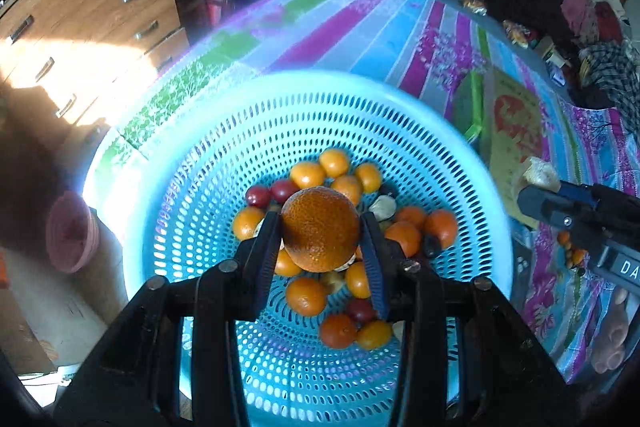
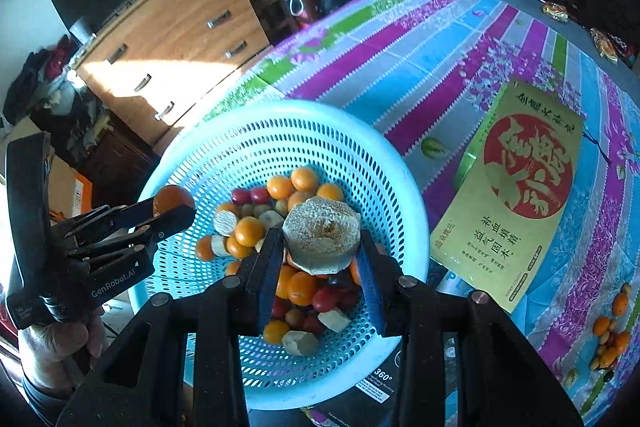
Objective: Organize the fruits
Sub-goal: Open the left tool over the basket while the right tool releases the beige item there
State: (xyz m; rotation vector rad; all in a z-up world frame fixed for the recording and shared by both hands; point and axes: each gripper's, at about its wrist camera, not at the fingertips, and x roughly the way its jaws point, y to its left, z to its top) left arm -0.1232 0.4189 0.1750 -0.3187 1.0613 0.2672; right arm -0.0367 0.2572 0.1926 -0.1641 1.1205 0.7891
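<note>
Over the basket [image 1: 168, 155] I have both grippers loaded: my left gripper [image 1: 320, 231] pinches an orange [image 1: 320, 229] between its pads, and my right gripper [image 2: 320, 239] pinches a pale, cut chunk [image 2: 322, 233] that I can't identify for sure. Both loads hang above the heap of small oranges and red fruits already in the basket's bottom, not touching it as far as I can tell. I judge this as the drop-off step: each piece has arrived over the basket and waits for release. Next I would lower a little and spread the jaws, one side at a time, so nothing bounces out. A few loose fruits [image 2: 608, 339] lie on the cloth [image 2: 400, 59] to my right, beyond the yellow box [image 2: 520, 187], well apart from the basket; those remain to collect.
</note>
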